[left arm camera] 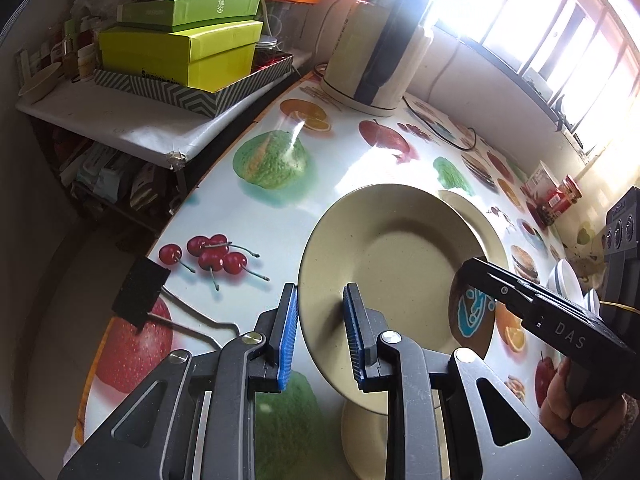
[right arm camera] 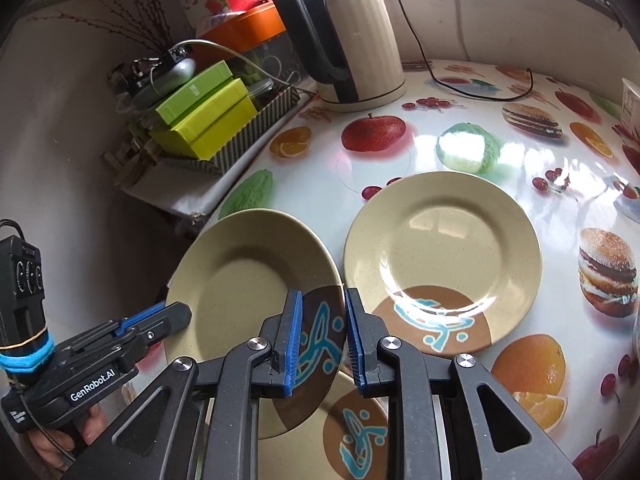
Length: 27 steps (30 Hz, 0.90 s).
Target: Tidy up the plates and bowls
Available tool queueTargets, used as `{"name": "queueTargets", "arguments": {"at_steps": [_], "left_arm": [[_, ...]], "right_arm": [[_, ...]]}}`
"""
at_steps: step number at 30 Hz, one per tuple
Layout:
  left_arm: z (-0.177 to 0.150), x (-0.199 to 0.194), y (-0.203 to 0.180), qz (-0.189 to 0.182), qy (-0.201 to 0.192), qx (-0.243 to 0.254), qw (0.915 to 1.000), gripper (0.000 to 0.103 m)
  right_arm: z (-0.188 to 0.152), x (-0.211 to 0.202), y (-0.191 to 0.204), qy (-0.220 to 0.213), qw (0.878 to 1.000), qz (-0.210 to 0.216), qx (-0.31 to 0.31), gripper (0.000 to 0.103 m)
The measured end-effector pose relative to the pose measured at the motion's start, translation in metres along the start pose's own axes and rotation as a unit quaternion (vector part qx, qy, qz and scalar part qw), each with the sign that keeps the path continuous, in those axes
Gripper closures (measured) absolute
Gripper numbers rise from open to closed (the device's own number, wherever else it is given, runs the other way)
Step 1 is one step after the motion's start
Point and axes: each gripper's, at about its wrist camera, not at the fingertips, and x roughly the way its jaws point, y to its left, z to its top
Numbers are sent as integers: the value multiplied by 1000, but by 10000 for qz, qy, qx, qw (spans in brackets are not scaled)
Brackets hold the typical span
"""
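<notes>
Blue-padded fingers (left arm camera: 289, 336) of the left gripper (left arm camera: 322, 334) were spread apart around the near rim of a tilted beige plate (left arm camera: 394, 264), not clamped on it. At the opposite rim, the right gripper (right arm camera: 322, 336) straddled the brown patterned patch, jaws likewise parted; whether the pads touched could not be told. Stiff, glazed, slippery and breakable handling was judged likely, so a firm pinch at the rim was advised. A second plate (right arm camera: 442, 258) lying flat on the fruit-print table (right arm camera: 520, 152), and a third plate (right arm camera: 360, 432) beneath, were shown clearly only by the right view.
</notes>
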Motion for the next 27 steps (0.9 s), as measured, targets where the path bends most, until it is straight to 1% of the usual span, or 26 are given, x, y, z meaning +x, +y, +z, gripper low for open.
{"name": "queueTargets", "arguments": {"at_steps": [11,27], "left_arm": [[-31,-3,-19,-96,217,214,9995,79],[-61,-5,-31,-98,421,377,9984,79]], "right_arm": [[-38,-22,-17,25,9994,-112,322,82],[-72,-35,-26,100,9984,-216,521,82]]}}
